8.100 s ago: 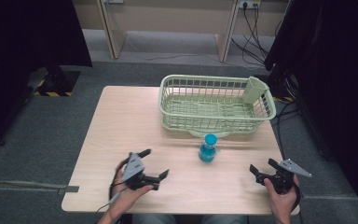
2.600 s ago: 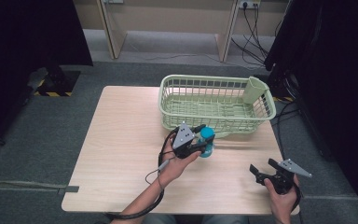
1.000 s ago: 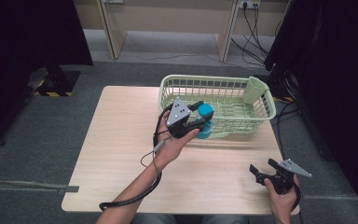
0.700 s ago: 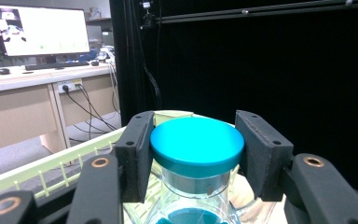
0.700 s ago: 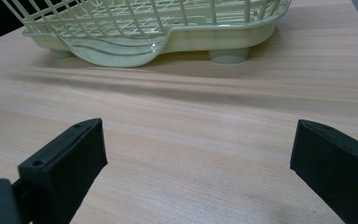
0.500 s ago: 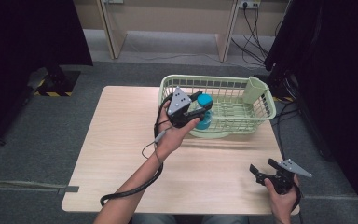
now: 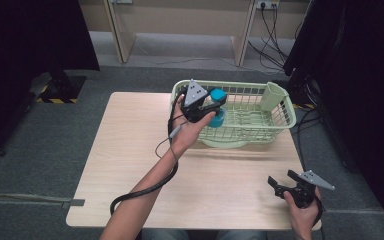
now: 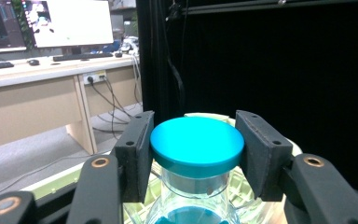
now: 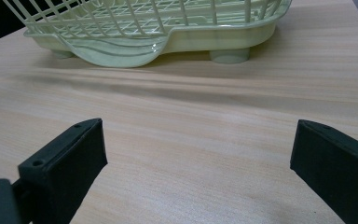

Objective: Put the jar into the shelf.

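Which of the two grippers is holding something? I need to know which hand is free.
The left gripper, over the green basket: its jaws clamp the teal lid of a clear jar. The right gripper hovers open above the table, holding nothing.

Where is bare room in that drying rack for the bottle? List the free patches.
The green drying rack is bare from the middle across to its cutlery cup at the right end. The crowded spot is the left end, where the left gripper holds the blue-capped bottle over the rim. The wooden table left of the rack is bare too.
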{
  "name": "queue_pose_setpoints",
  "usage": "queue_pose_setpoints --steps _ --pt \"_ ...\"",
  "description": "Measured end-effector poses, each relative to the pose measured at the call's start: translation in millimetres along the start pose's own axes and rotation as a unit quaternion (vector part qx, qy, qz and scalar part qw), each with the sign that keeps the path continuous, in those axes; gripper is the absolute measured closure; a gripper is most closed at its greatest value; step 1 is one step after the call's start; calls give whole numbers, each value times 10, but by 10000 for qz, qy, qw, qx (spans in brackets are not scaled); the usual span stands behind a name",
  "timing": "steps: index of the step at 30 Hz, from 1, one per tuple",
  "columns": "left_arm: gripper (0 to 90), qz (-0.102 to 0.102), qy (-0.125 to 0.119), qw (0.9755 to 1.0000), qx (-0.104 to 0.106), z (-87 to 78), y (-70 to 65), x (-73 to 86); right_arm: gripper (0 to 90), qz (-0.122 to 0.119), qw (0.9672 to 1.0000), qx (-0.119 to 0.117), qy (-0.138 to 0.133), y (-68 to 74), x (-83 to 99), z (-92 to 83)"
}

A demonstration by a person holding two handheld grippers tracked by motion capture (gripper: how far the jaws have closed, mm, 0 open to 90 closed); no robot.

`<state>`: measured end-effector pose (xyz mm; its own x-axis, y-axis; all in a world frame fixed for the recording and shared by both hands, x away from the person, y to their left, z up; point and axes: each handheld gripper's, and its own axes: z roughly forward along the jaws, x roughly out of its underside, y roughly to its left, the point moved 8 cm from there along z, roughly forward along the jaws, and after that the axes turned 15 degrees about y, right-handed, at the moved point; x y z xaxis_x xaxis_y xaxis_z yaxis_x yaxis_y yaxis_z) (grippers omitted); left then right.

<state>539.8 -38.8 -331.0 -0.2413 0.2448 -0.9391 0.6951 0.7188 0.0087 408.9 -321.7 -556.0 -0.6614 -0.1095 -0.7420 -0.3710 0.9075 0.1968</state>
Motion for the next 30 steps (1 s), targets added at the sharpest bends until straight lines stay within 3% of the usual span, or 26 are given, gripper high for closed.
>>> queue_pose_setpoints --steps 8,18,23,26,28,29,30 --pt "480 -94 248 9995 -198 220 151 -50 35 3 10000 -10 -10 -3 0 -3" --pt "480 -192 707 9965 -392 518 338 -39 35 25 10000 -33 -17 -5 1 -7" --pt "480 -309 944 9941 -436 640 424 16 35 50 10000 -51 -27 -5 0 -8" --pt "480 -357 1222 9907 -487 737 494 100 35 41 10000 -49 -30 -7 0 -9" --pt "479 -370 1269 9899 -505 755 507 115 35 34 10000 -51 -35 -9 0 -9" --pt "480 -423 1415 9877 -521 806 543 156 35 33 10000 -53 -34 -9 0 -9" --pt "479 -423 1415 9877 -521 806 543 156 35 36 10000 -57 -30 -7 0 -8"
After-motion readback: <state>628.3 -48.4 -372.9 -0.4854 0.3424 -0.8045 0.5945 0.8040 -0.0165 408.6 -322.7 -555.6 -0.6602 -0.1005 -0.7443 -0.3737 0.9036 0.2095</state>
